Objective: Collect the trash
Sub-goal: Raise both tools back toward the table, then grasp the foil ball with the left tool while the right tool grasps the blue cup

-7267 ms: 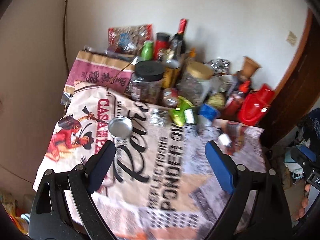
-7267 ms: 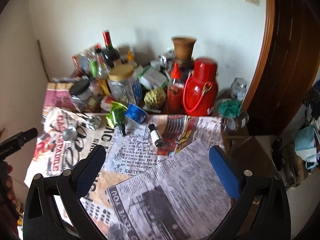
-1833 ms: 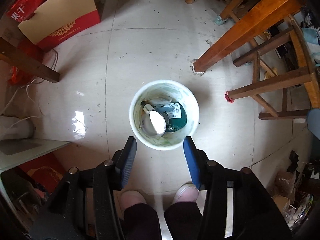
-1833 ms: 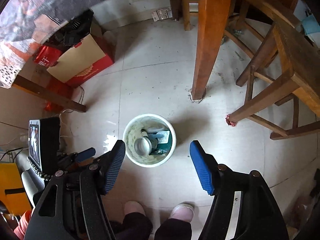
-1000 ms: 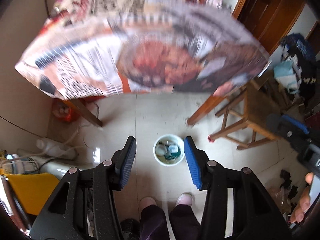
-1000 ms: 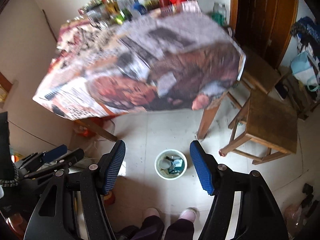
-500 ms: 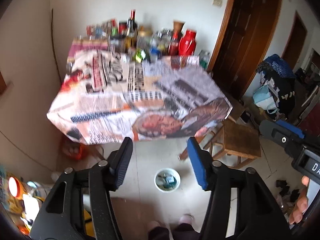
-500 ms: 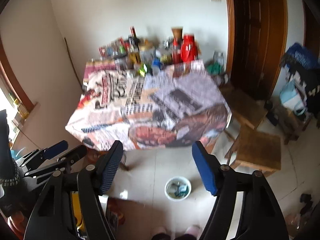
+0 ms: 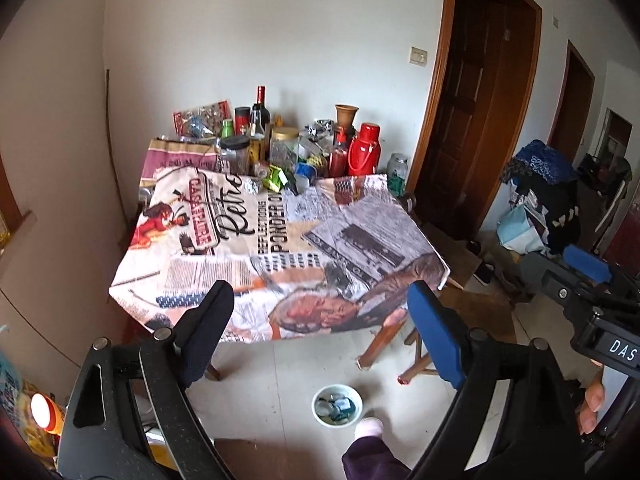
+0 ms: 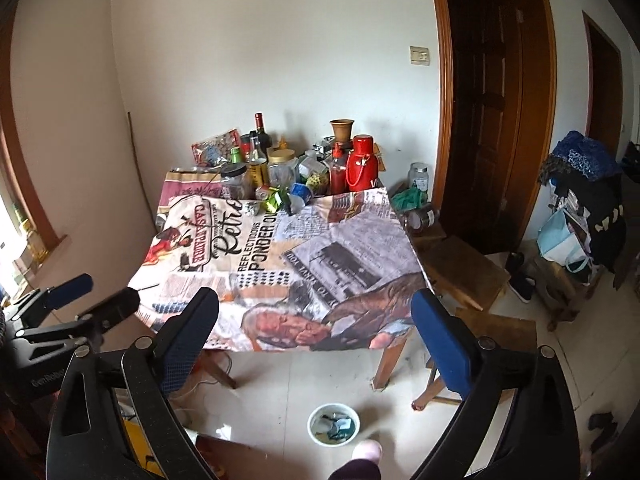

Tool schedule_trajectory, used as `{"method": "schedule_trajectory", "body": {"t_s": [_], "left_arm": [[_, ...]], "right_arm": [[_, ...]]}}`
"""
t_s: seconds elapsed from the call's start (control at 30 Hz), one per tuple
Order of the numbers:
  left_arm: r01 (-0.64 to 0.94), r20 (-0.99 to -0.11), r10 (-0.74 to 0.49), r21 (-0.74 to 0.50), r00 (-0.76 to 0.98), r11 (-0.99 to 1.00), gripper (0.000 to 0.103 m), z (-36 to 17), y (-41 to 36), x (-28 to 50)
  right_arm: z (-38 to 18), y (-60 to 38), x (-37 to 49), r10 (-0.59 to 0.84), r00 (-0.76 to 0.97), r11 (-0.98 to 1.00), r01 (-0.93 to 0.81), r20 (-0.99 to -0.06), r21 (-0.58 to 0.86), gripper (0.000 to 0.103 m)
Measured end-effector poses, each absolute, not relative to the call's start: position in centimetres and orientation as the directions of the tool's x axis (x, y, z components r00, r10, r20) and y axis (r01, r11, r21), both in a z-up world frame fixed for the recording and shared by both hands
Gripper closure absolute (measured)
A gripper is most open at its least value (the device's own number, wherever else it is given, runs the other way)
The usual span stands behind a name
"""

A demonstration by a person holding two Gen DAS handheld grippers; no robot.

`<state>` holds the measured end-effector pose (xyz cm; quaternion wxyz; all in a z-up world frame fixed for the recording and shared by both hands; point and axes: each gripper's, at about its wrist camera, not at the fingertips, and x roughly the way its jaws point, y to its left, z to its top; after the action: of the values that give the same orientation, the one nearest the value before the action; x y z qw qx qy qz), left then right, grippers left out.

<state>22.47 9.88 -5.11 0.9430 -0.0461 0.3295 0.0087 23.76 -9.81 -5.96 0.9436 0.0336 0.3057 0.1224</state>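
Observation:
A white bin [image 9: 337, 405] with trash in it stands on the tiled floor before the table; it also shows in the right wrist view [image 10: 333, 424]. At the far end of the table's newspaper-print cloth [image 9: 280, 240] lie a crumpled green wrapper [image 9: 276, 178], a foil ball [image 9: 252, 186] and a blue cup [image 9: 306, 170]. My left gripper [image 9: 320, 300] hangs high above the floor, its jaws opening wide around nothing. My right gripper [image 10: 314, 300] is held likewise, its jaws opening and nothing between them.
Bottles, jars and a red thermos [image 10: 362, 164] crowd the table's back edge by the wall. Wooden stools [image 10: 464, 268] stand right of the table, with bags [image 10: 576, 208] and a dark door [image 10: 492, 100] beyond. A person's foot [image 9: 370, 428] is beside the bin.
Both grippers rose from just above the bin and tilted up toward the table. Their jaws spread wider. The metal lid that lay on the cloth earlier is in the bin.

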Motion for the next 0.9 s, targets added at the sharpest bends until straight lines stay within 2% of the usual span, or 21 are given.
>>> {"method": "schedule_trajectory", "body": {"t_s": [0.4,0.57,0.9], "left_arm": [[-0.092,-0.6,0.041,-0.054,0.799,0.994,0.015,-4.2,6.3,34.2],[-0.126,-0.583,0.067,-0.062,0.81,0.99,0.014,-3.4,4.2,38.5],[-0.223,-0.617,0.136,-0.067,0.775,0.972,0.014,-4.2,4.2,45.2]], "right_arm": [[-4.7,-14.9,34.2,0.306,0.79,0.952,-0.252,-0.531,0.174,0.007],[-4.2,-16.3,38.8,0.331,0.773,0.942,-0.307,-0.541,0.138,0.007],[-5.4,-16.6,45.8,0.375,0.724,0.92,-0.368,-0.579,0.136,0.007]]}}
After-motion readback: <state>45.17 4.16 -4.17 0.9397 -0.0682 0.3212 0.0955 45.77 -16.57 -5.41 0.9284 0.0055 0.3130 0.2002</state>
